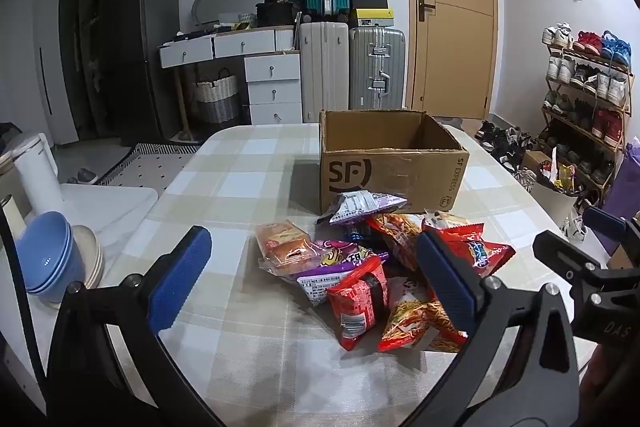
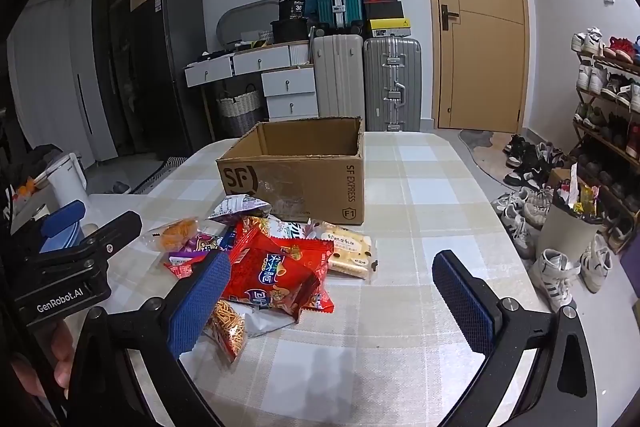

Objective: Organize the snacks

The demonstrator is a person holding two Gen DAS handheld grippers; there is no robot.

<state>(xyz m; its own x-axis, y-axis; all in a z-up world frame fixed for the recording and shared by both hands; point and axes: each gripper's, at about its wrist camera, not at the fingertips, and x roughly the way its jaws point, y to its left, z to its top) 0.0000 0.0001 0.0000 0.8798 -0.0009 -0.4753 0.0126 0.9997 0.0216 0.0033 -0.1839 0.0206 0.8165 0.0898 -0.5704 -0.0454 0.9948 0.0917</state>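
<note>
While both claws, left gripper [image 1: 316, 279] and right gripper [image 2: 332, 303], hang wide open holding nothing, snack packets [image 1: 360, 267] lie heaped against the empty cardboard box [image 1: 392, 163], likely their destination.

Glossy plastic snack packets [image 1: 360, 267] lie on a matt checked cloth [image 1: 240, 179]. The box [image 1: 392, 163] is rough brown cardboard; gripper pads [image 2: 200, 303] are textured blue rubber.

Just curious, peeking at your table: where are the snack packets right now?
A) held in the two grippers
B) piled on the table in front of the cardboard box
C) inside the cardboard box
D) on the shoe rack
B: the snack packets lie heaped on the tablecloth before the cardboard box, whose visible inside looks empty.
</note>
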